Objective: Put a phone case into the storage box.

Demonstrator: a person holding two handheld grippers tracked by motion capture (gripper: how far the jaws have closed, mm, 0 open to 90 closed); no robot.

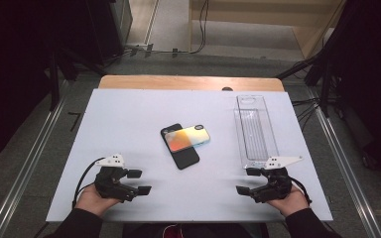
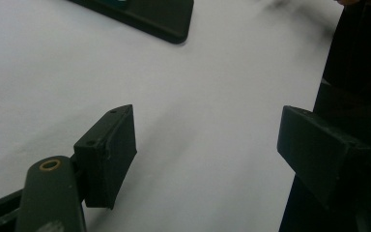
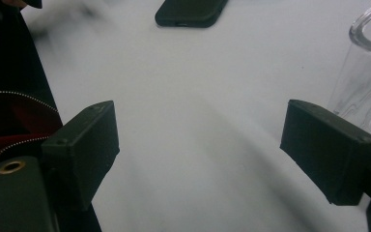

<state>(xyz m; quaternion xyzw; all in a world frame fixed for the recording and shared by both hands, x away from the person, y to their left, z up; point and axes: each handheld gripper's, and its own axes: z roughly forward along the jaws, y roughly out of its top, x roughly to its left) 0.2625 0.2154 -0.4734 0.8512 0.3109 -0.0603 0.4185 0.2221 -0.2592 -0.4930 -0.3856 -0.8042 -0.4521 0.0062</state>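
Note:
A phone in an orange-to-teal gradient case [image 1: 190, 137] lies across a black phone case [image 1: 181, 150] near the middle of the white table [image 1: 129, 114]. The black case's near end shows in the left gripper view [image 2: 149, 17] and in the right gripper view [image 3: 191, 14]. A clear plastic tray [image 1: 254, 130] lies lengthwise at the right; its corner [image 3: 367, 72] is close to the right jaw. My left gripper [image 1: 140, 182] rests open near the front left edge. My right gripper [image 1: 248, 181] rests open near the front right, just below the tray. Nothing is between either pair of jaws.
The table's wooden far edge [image 1: 188, 82] borders the back. Grey floor with metal rails [image 1: 25, 168] runs along both sides. Cables lie on the floor behind the table. A dark sleeve [image 2: 357, 58] fills the right of the left gripper view.

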